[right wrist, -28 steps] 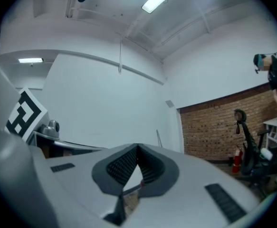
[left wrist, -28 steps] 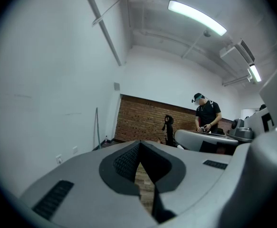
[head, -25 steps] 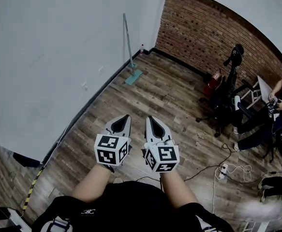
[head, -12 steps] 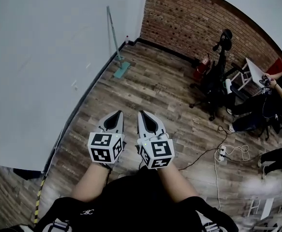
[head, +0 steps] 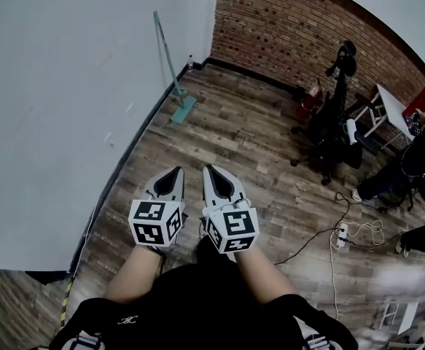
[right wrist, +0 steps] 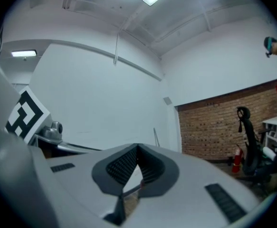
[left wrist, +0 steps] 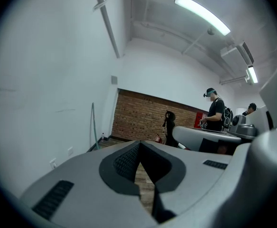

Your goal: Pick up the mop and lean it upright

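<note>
The mop stands upright against the white wall far ahead in the head view, its thin pole (head: 164,48) leaning on the wall and its teal flat head (head: 184,110) on the wooden floor. Both grippers are held side by side close to my body, well short of it. My left gripper (head: 174,172) is shut and empty. My right gripper (head: 208,169) is shut and empty too. The left gripper view shows the mop (left wrist: 92,123) small and distant past the shut left gripper (left wrist: 139,144). Past the right gripper (right wrist: 138,149) in its own view, only the pole (right wrist: 155,137) shows.
A brick wall (head: 285,28) closes the far end. A black chair with gear (head: 336,133), a red fire extinguisher (head: 308,105) and a white table (head: 389,110) stand at the right. A seated person (head: 409,162) is there. A power strip and cables (head: 341,233) lie on the floor.
The head view has swung, so the mop and room sit further left and higher in the picture. Both grippers stay shut, side by side, and have dropped slightly towards my body.
</note>
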{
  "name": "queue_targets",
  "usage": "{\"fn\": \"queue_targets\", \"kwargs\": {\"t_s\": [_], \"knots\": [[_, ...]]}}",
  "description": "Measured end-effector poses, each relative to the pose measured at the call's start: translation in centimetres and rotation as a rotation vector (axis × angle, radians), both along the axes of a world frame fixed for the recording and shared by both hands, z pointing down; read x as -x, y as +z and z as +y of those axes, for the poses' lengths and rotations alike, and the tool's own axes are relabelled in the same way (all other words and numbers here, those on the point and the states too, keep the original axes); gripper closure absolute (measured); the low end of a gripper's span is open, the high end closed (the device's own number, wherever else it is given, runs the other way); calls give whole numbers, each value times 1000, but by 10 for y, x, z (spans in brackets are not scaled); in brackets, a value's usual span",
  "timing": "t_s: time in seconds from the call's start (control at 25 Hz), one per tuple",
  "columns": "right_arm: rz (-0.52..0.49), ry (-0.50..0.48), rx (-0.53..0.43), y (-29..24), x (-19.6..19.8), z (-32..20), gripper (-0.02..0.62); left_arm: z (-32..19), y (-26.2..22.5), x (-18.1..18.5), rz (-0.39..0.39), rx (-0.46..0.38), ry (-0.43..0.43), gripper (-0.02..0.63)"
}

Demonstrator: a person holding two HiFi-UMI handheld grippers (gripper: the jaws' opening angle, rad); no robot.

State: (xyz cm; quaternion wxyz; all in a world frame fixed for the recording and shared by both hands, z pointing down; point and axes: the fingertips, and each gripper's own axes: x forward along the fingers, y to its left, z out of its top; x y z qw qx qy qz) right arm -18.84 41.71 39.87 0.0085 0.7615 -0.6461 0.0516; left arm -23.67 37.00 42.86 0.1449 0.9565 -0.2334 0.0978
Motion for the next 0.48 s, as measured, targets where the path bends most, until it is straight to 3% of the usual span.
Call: {"fn": "queue_targets", "kwargs": {"t_s": [0.48], "knots": [[-43, 9, -33, -10, -166, -94, 581, -97, -14, -168, -32, -30, 17, 615]]}}
